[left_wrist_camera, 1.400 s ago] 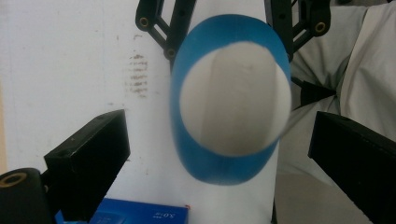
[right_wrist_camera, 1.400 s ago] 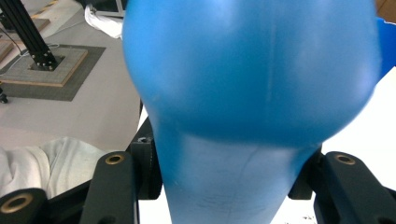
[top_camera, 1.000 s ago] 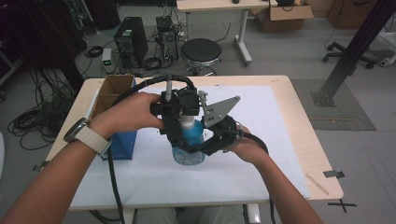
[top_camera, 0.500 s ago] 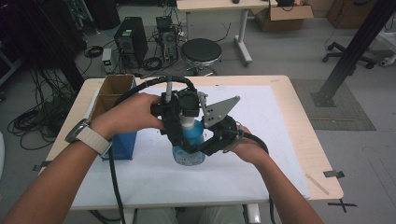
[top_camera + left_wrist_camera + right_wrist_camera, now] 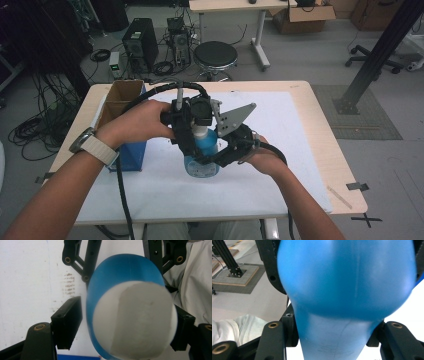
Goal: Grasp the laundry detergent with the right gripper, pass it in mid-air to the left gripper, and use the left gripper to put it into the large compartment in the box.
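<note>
**Both grippers on the blue bottle**

The blue bottle (image 5: 201,159) stands upright mid-table on the white mat (image 5: 300,165), nearer the front edge. The right gripper (image 5: 332,340) clamps its body. The left gripper (image 5: 125,330) has just been closing around its white cap (image 5: 136,320); contact unclear. A blue box (image 5: 131,152) stands near the left edge.

Standing on a grey floor: a light wooden counter (image 5: 327,145), bearing a white sheet (image 5: 280,150) over most of its top. Resting on that sheet: a blue bottle (image 5: 202,160), upright, mid-counter. Sitting near the left edge: an open cardboard box (image 5: 120,97) with blue sides.
</note>
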### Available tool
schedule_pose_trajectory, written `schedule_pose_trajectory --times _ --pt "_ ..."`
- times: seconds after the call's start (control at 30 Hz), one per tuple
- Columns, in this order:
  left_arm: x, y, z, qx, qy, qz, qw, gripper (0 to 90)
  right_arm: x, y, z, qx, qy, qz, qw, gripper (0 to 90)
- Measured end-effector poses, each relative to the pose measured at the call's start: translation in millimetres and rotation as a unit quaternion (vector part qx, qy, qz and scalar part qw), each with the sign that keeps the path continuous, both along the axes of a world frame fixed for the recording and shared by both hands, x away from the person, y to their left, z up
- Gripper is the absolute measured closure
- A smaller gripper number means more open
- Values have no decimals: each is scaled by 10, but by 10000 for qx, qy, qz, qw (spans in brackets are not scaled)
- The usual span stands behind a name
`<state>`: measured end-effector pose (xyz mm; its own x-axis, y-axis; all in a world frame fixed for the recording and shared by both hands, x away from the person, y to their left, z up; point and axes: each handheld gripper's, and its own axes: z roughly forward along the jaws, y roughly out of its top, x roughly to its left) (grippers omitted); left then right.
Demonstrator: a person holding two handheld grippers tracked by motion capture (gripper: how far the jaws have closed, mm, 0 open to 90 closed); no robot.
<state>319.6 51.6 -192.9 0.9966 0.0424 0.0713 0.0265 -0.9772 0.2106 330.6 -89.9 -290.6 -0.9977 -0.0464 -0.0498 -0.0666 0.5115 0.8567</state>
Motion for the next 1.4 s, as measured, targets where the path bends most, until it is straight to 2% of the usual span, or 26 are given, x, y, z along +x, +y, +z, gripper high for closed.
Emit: schedule_pose_trajectory --times 0.13,0.37,0.53,0.63,1.0,1.23,1.37,1.4 --pt "-4 -1 -2 23 -9 -38 10000 295 2 6 -4 18 -2 -9 10000 447" --pt "-12 -9 8 -44 -58 -88 9999 322 -4 11 -6 28 18 -10 10000 447" --pt "-26 -13 13 -90 -28 -164 9998 374 -6 3 -8 28 2 -19 10000 447" --pt "-31 -6 15 -174 -52 -185 9997 376 -6 -6 -6 55 0 -26 10000 447" --pt "-62 -9 9 -130 -142 -215 9996 380 -18 3 -15 49 -57 -20 10000 447" --pt "-58 -10 26 -142 -94 -177 9997 382 -26 3 -1 17 -30 -1 10000 444" --pt "-66 -18 54 -168 -42 -125 9998 381 -26 -38 5 89 16 19 10000 409" --pt "-67 -12 65 -161 -52 -96 9998 382 -33 -105 3 97 27 -109 9999 281"
